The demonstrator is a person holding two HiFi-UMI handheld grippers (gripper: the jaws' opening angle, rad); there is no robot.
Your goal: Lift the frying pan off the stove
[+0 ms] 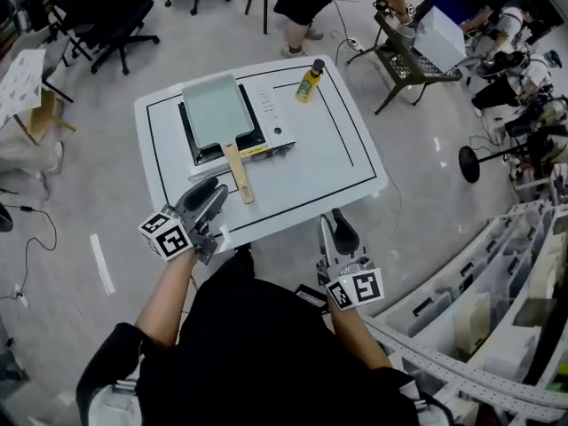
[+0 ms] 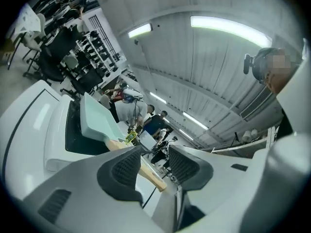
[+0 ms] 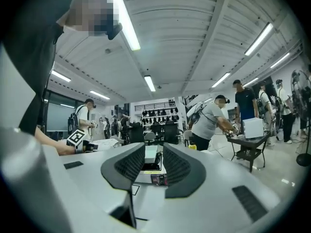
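Head view: your left tongs (image 1: 209, 193) are open wide and hold nothing. The pale green square metal frying pan (image 1: 216, 106) sits on the black and white stove (image 1: 271, 140), just ahead of them. Its long wooden handle (image 1: 239, 174) points back, and its end is just beside their tips. Your right tongs (image 1: 335, 231) are open and empty too. They hang off the near edge of the white tabletop (image 1: 333, 162), well apart from the pan. A small yellow bottle (image 1: 309, 82) stands far ahead of them.

Left gripper view: the handle's end (image 2: 151, 176) shows in the gap of the left tongs (image 2: 154, 165), but nothing touches it yet. I think you should slide further along the handle, closer to the pan (image 2: 96, 120). Squeeze hard, then lift straight up and keep the pan flat so it does not tip.

Right gripper view: the right tongs (image 3: 154, 165) have nothing between them, and the stove (image 3: 148, 169) is far ahead through the gap. The room is busy, with people standing about and black chairs (image 3: 171, 132) at the back. A little dark side table (image 3: 250, 142) is off to the right.
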